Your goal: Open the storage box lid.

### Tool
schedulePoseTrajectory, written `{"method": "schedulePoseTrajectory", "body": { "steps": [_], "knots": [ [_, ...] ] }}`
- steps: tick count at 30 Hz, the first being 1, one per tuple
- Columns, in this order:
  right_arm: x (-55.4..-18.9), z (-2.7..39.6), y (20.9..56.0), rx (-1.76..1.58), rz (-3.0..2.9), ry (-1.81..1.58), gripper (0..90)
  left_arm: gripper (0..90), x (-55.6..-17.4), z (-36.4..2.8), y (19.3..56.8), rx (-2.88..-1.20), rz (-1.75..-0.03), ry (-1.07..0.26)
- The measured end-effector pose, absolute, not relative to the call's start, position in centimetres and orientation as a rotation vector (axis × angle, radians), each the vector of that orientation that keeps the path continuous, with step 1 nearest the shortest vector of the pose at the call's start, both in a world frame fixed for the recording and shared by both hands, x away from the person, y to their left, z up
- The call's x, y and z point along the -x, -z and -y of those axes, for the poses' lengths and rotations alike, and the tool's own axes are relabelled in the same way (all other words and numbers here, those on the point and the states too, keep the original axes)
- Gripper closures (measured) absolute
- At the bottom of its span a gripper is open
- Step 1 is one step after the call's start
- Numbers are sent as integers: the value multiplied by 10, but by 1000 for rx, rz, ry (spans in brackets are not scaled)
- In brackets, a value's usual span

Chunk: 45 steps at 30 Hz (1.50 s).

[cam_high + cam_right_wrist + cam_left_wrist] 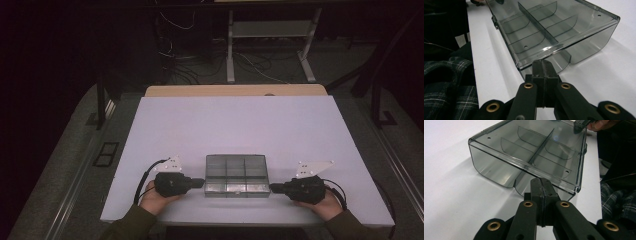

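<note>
A clear grey box (237, 175) with dividers lay on the white worktop (240, 125), directly between the two grippers; its lid was down, and the compartments seen through it looked bare. The left gripper (201, 183) rested on the worktop at the box's left end, its fingers (537, 188) pressed flat together with nothing between them; in the left gripper view their tips stood at the box's near wall, just under the lid's rim, though whether they touched it could not be told. The right gripper (273, 188) lay at the box's right end, its fingers (548, 71) likewise closed on nothing; in the right gripper view the tips sat just before the box's near end, beneath the lid edge. Each gripper was held by a hand (156, 201) near the worktop's front edge; the other hand (324, 205) lay to the right; a cable (145, 177) looped behind the left gripper. The box's far end reached toward the opposite fingers in both gripper views.
</note>
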State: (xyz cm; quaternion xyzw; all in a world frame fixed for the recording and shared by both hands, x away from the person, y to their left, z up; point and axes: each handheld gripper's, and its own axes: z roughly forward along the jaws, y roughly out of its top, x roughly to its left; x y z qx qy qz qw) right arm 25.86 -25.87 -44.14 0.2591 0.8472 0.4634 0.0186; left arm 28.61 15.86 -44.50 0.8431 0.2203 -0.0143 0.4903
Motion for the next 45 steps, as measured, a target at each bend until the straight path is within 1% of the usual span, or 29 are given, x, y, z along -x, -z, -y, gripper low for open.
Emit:
{"method": "schedulePoseTrajectory", "body": {
  "steps": [5,7,9,21,34,41,45],
  "knots": [
    [-259,258,441,-806,-2633,-1442,895,890,-287,-159,445,-2040,-553,39],
    [-259,258,441,-809,-2632,-1456,895,891,-287,-159,444,-2008,-544,70],
    [-259,257,439,-815,-2617,-1507,895,891,-285,-157,441,-2008,-541,51],
    [-259,257,438,-805,-2603,-1503,894,889,-285,-157,439,-2010,-533,29],
    [-260,253,433,-796,-2588,-1546,894,887,-286,-158,435,-1969,-551,-3],
    [-262,246,431,-790,-2591,-1539,894,780,-287,-163,434,-1952,-577,-46],
    [-264,243,430,-784,-2587,-1549,894,665,-288,-166,433,-1945,-602,-90]
  ]
}}
